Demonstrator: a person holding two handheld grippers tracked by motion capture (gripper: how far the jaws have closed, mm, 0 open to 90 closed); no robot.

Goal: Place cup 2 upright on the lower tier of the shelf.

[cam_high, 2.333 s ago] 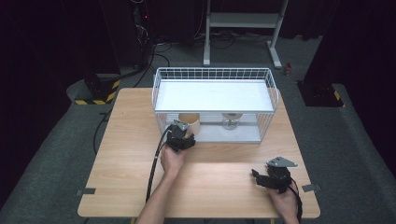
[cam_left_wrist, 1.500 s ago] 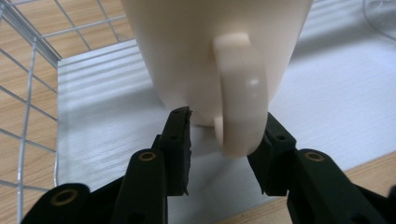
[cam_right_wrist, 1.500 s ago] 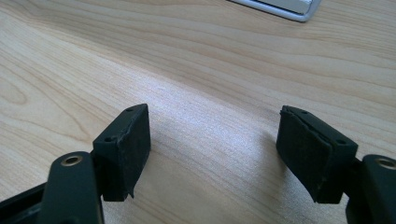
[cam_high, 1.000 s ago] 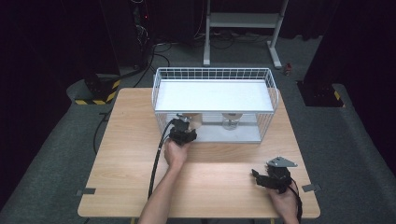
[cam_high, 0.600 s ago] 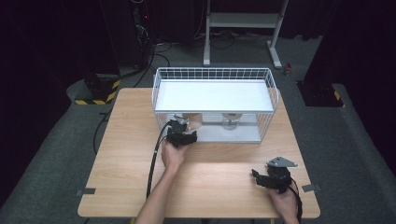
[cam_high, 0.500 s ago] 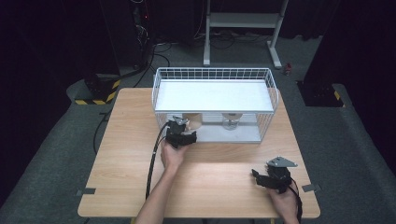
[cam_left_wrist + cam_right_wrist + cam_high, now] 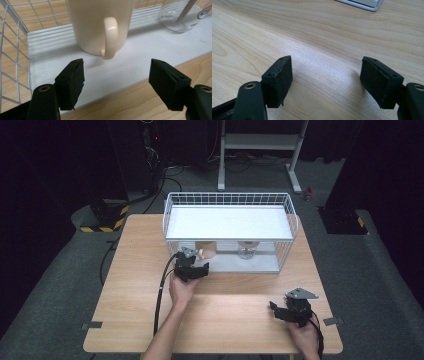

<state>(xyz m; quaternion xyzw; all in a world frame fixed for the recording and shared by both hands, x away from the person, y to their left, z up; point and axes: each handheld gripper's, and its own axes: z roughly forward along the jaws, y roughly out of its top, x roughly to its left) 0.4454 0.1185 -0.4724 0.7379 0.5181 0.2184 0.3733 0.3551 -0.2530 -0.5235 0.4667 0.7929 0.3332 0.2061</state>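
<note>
A wooden bench [image 7: 135,285] carries a white wire basket [image 7: 230,200] with a white shelf inside. A cream mug [image 7: 100,25] stands upright on the basket's lower floor at its open front, handle facing the left tool [image 7: 116,75], beside a clear glass [image 7: 180,15]. The left tool's jaws have just been opening and now stand apart, with nothing between them, just short of the mug. The right tool [image 7: 325,77] rests open over bare bench, well apart. The mug seems just released; to finish well, the left hand should draw straight back, jaws kept wide, so neither pad clips the handle.
</note>
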